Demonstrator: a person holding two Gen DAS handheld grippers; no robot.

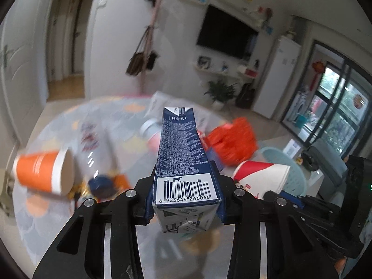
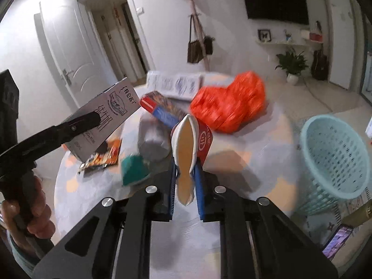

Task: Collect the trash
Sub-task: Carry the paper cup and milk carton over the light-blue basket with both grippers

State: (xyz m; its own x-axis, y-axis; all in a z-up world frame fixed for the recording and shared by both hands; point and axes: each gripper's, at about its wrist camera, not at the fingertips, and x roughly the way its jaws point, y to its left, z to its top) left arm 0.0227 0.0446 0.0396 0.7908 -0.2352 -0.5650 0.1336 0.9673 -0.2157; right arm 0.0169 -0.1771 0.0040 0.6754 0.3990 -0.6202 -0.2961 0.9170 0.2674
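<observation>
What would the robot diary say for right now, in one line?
left gripper: shut on milk carton | right gripper: shut on squashed paper cup | basket: beside table, nothing dropped yet

We see a living room with white walls and a pale tiled floor. A dark television hangs on the far wall above a white shelf. Left of it stands a coat stand with bags, and further left a white door. A potted plant sits on the floor. At far right, a glass door lets in daylight, beside a white fridge.
</observation>
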